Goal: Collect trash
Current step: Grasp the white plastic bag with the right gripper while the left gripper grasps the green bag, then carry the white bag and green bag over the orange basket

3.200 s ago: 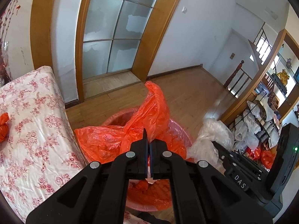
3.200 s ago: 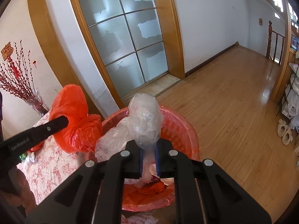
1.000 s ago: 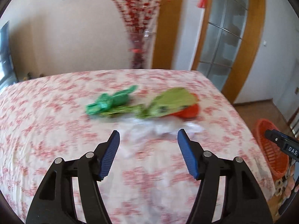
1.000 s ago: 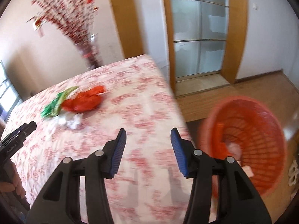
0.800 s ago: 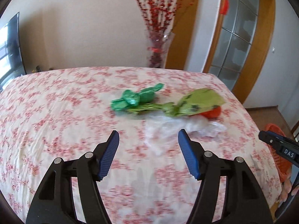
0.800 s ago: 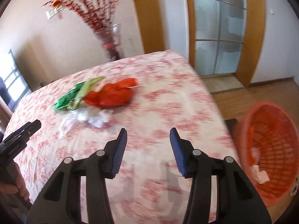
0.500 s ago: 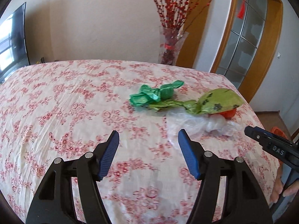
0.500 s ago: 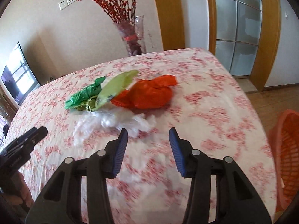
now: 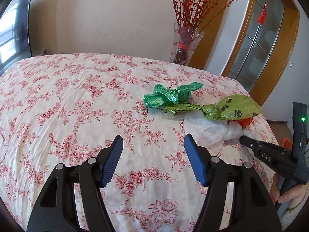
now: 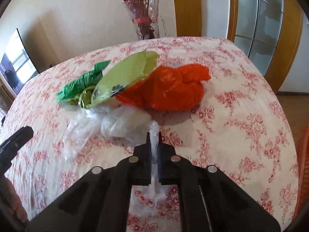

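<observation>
Several bags of trash lie together on the flowered tablecloth (image 9: 77, 100): a dark green bag (image 9: 171, 95) (image 10: 81, 85), a light green bag (image 9: 233, 107) (image 10: 123, 77), an orange bag (image 10: 170, 90) mostly hidden in the left wrist view, and a clear plastic bag (image 10: 123, 123) (image 9: 210, 131). My right gripper (image 10: 154, 135) is shut on a thin tail of the clear plastic bag at its near edge. My left gripper (image 9: 153, 145) hovers open above the cloth, short of the green bags, with nothing between its fingers.
A glass vase (image 9: 183, 46) of red branches stands behind the table by a wooden door frame (image 9: 278, 58). An orange basket (image 10: 304, 174) shows at the right edge beyond the table. A hand (image 9: 285, 191) holds the right gripper's handle. A dark screen (image 9: 15, 31) hangs at far left.
Both grippers swung from the basket to the table and came closer to the trash. The right gripper's jaws closed on the clear bag's tail. The left stayed open.
</observation>
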Demonstrator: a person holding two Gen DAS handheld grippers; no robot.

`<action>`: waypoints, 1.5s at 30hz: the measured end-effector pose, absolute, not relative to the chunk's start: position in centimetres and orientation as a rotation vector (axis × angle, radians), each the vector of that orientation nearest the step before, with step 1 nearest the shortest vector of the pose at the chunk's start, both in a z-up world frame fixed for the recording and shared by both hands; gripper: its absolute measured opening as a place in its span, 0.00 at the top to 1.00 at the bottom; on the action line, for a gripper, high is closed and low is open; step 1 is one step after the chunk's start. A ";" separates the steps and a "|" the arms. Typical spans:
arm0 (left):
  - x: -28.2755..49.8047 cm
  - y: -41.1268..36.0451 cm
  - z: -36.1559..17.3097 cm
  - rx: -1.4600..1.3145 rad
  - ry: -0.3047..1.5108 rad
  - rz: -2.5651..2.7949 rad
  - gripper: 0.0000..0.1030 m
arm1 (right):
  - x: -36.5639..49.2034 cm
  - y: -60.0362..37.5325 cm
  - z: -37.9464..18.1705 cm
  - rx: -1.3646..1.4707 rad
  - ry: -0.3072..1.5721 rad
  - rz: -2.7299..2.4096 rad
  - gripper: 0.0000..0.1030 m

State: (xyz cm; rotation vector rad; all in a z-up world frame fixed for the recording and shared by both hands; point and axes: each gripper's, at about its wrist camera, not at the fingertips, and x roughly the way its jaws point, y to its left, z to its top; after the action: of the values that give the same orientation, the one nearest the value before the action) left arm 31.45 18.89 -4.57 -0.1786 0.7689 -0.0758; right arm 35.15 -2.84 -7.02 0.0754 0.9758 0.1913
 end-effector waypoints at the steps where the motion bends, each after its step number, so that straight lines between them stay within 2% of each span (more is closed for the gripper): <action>1: 31.5 18.7 -4.6 -0.179 0.771 -0.079 0.37 | 35.0 -2.9 -7.0 0.074 0.972 0.193 0.96; 19: 33.5 12.8 -3.7 -0.196 0.774 -0.144 0.37 | 29.9 -13.1 -5.4 0.084 0.893 0.036 0.97; 25: 36.5 10.8 -4.4 -0.199 0.794 -0.127 0.41 | 29.0 -16.3 -5.2 0.105 0.884 -0.013 0.97; 31: 39.1 9.7 -6.3 -0.185 0.871 -0.100 0.53 | 28.6 -17.7 -5.3 0.111 0.884 -0.026 0.97; 37: 39.3 9.0 -7.3 -0.192 0.917 -0.118 0.78 | 28.0 -18.7 -5.0 0.122 0.880 -0.030 0.97; 41: 39.0 8.9 -7.3 -0.188 0.908 -0.121 0.84 | 27.5 -19.0 -4.8 0.129 0.873 -0.029 0.97; 45: 38.2 9.4 -6.5 -0.198 0.884 -0.125 0.86 | 27.1 -19.1 -4.2 0.131 0.861 -0.026 0.97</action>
State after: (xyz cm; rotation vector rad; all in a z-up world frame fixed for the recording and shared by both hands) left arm 38.18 9.43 -6.54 -0.1980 0.8843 -0.1250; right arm 27.06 -19.13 -4.19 0.1312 0.8606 -0.0260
